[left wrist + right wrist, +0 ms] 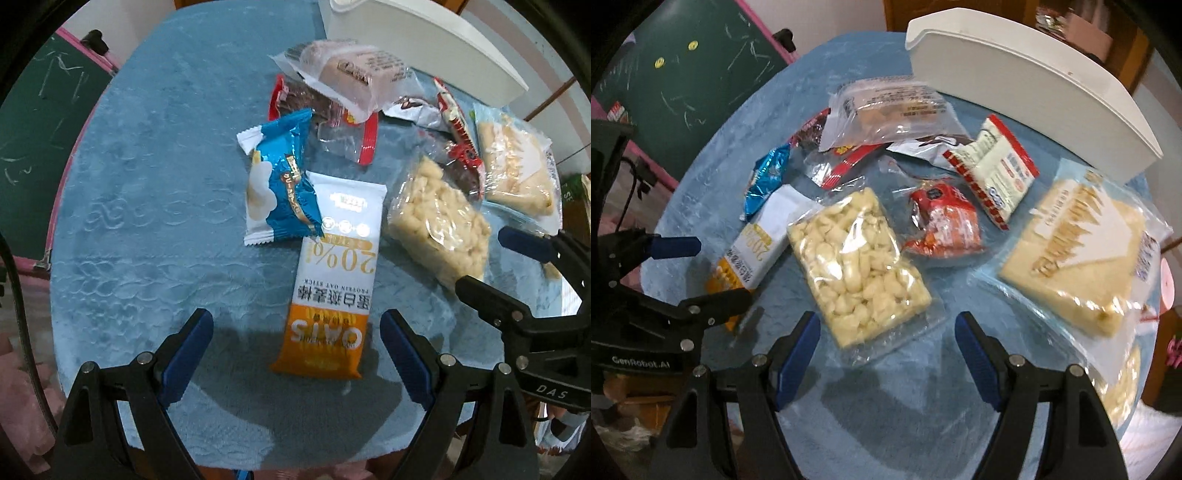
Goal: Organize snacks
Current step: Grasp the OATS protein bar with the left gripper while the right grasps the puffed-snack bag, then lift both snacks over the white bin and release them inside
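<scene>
Left wrist view looks down on a blue cloth [147, 206] with the left gripper [297, 354] spread wide at the bottom of the frame, its blue pads on either side of the orange end of an oat bar [332, 280] without touching it. A blue wrapper [280, 184] overlaps the bar's white end, just above centre. The right gripper [480, 258] enters from the right edge, its jaws apart, near a clear pack of puffed pieces [436, 229]. This view alone shows the bar's full printed face.

The right wrist view has the right gripper [888, 354] spread at the bottom, with the near corner of the puffed pack [860, 266] lying between the pads, apart from them. Only here can one see a crumpled red wrapper [942, 225] at centre, a red and white packet [993, 170] above it, and a pale wafer pack [1075, 251] at the right. A white bin [1027, 81] stands at the upper right, and the left gripper [713, 269] shows at the left edge.
</scene>
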`<state>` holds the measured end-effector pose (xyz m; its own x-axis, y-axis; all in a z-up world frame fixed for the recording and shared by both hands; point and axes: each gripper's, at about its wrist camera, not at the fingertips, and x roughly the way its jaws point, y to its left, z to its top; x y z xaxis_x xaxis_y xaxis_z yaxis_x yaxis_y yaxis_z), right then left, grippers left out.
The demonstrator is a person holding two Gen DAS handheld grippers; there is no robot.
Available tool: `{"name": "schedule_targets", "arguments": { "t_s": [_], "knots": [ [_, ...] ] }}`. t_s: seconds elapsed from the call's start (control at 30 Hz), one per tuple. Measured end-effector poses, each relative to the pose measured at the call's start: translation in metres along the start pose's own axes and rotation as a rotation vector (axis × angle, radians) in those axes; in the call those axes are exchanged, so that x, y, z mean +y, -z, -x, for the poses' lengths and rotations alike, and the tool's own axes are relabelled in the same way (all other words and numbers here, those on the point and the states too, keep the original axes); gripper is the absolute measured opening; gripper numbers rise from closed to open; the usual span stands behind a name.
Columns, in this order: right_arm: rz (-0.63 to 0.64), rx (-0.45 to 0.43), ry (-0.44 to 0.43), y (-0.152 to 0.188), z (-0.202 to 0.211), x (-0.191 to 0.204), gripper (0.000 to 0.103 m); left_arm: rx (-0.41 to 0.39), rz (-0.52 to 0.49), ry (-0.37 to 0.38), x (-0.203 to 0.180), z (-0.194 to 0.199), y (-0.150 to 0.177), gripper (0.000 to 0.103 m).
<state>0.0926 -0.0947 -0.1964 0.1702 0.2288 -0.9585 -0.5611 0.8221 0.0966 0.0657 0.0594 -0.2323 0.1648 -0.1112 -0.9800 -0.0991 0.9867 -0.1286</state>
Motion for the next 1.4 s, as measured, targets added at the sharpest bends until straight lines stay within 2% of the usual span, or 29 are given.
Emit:
{"name": "schedule_targets", "arguments": {
  "t_s": [0.23, 0.5, 0.6, 0.67, 0.73, 0.83, 0.97, 1.03, 1.23, 1.4],
  "knots": [
    [0.045, 0.022, -0.033, -0.011, -0.018, 0.002, 0.077, 0.038, 0.001, 0.000, 0.011, -0.020, -0.021, 0.091],
    [0.095, 0.022, -0.028, -0.019, -0.028, 0.006, 0.075, 0.023, -0.059, -0.071, 0.010, -0.032, -0.032, 0.091],
    [0.104, 0.024, -0.024, -0.019, -0.026, 0.009, 0.070, 0.019, -0.069, -0.077, 0.000, -0.029, -0.034, 0.079],
    [0.096, 0.025, -0.024, -0.019, -0.024, 0.010, 0.067, 0.009, -0.090, -0.073, -0.007, -0.025, -0.034, 0.056],
    [0.078, 0.030, -0.034, -0.021, -0.025, 0.014, 0.065, 0.003, -0.116, -0.080, -0.014, -0.022, -0.036, 0.041],
    [0.048, 0.038, -0.071, -0.022, -0.024, 0.020, 0.065, 0.012, -0.117, -0.084, -0.012, -0.019, -0.036, 0.038],
    [0.024, 0.029, -0.090, -0.016, -0.012, 0.025, 0.065, 0.023, -0.080, -0.007, -0.009, -0.006, -0.038, 0.037],
    [0.015, 0.026, -0.097, -0.012, -0.004, 0.027, 0.065, 0.013, -0.082, 0.007, -0.008, 0.003, -0.037, 0.037],
    [0.009, -0.029, -0.099, -0.002, 0.036, 0.025, 0.065, -0.055, -0.155, 0.028, -0.031, 0.045, -0.040, 0.037],
    [-0.049, -0.113, -0.047, -0.012, 0.073, 0.008, 0.065, -0.171, -0.239, 0.034, -0.057, 0.096, -0.056, 0.037]
  ]
}}
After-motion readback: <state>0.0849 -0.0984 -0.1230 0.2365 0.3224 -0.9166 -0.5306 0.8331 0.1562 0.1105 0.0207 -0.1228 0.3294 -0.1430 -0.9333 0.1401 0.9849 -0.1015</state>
